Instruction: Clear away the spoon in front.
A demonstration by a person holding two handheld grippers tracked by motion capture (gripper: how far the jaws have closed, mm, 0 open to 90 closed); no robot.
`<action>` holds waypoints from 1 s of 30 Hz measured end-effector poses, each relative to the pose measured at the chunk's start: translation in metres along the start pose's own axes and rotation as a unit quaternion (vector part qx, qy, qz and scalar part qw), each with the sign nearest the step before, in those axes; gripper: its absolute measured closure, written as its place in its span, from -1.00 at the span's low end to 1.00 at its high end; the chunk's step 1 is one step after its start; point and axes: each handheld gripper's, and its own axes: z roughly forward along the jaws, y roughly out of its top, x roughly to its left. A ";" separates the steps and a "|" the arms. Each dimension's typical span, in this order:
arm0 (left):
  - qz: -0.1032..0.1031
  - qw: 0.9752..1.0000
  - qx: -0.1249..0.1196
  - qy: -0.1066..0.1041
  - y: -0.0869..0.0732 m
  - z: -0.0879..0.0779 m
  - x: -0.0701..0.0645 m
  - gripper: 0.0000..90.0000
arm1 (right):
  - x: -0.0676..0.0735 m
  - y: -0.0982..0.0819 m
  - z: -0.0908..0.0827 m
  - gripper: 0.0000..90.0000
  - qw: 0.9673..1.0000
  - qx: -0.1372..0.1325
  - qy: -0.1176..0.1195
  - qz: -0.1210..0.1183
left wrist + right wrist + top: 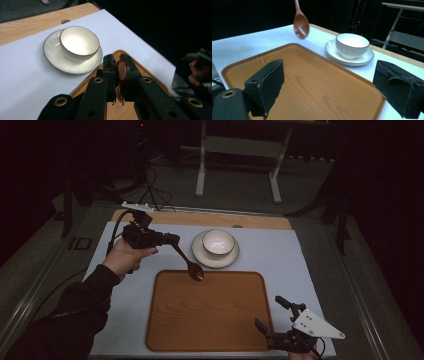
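Gripping a dark wooden spoon (190,262) by its handle, the left tongs (170,239) sit over the far-left part of the worktop (125,285), held in the person's left hand (127,256). In the left gripper view the two black jaws stand pressed close on the handle end of the spoon (121,71), which shows reddish-brown between them. The spoon slopes down and to the right in the high view, its bowl hanging over the far edge of the wooden tray (210,312); from the right gripper view the spoon (300,23) hangs in the air above the tray's (312,82) far side, clear of its surface. The tray lies on a pale sheet that covers most of the worktop, and nothing rests on it. Just beyond the tray stands a white bowl (218,241) with a dark rim, seated on a white saucer (202,256); bowl (79,42) and saucer (53,53) look clean in the left gripper view. The right tongs (272,317) hover at the near-right corner of the tray, with a grey three-cornered plate on top. Their jaws stand wide apart, with nothing between them.
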 end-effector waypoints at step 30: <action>0.102 0.959 0.232 -0.130 -0.025 0.006 -0.015 0.84 | 0.002 0.000 0.002 -0.78 1.000 0.005 0.009 -0.003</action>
